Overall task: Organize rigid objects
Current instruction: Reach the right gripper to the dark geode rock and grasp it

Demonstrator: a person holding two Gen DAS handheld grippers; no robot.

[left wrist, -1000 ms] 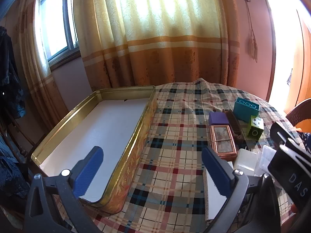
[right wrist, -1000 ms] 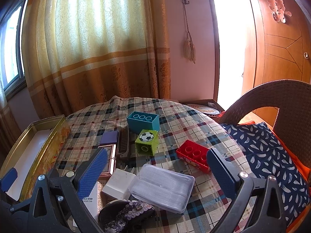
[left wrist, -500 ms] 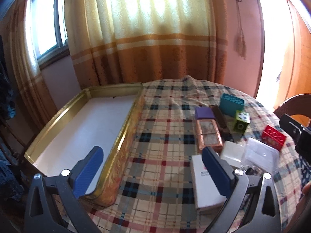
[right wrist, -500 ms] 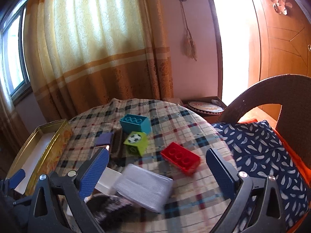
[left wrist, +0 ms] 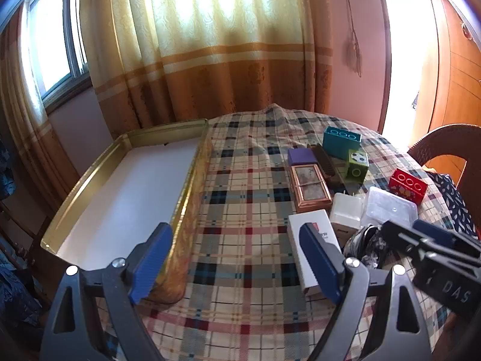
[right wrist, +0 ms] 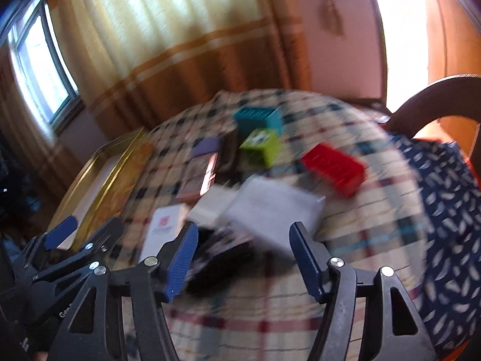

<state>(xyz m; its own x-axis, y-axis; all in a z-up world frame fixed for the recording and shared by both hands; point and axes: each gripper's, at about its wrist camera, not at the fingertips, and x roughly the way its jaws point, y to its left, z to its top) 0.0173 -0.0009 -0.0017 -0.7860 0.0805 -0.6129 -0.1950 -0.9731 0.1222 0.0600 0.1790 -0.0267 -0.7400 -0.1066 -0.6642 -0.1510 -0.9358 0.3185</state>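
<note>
1. Left hand-held gripper [left wrist: 234, 258]: jaws spread wide, holding nothing, hovering over the plaid-covered table [left wrist: 240, 198]. Its left fingertip sits in front of the near corner of the gold tin tray [left wrist: 75, 186]; its right fingertip overlaps the white carton [left wrist: 309, 240].
2. Right hand-held gripper [right wrist: 242, 263]: jaws also apart with nothing between them, poised over a dark sequined item [right wrist: 219, 267] near the table edge. This view is motion-blurred, so contact cannot be confirmed.
3. Count of items ahead of the left hand-held gripper:
   - Toy blocks, three: one teal block [left wrist: 341, 141], one green block [left wrist: 357, 165] with a football print, one red block [left wrist: 407, 185].
   - One purple box [left wrist: 301, 156].
   - One copper-framed box [left wrist: 309, 187].
   - One dark comb-like bar [left wrist: 326, 162] between the purple box and the green block.
   - One white cube box [left wrist: 345, 213].
   - One clear plastic case [left wrist: 389, 210].
4. The tray lies to the left, its white floor bare.
5. Surroundings: a yellow curtain [left wrist: 216, 45] beyond the table, a wicker chair [left wrist: 445, 144] and a feather-print cushion [right wrist: 445, 210] to the right.
</note>
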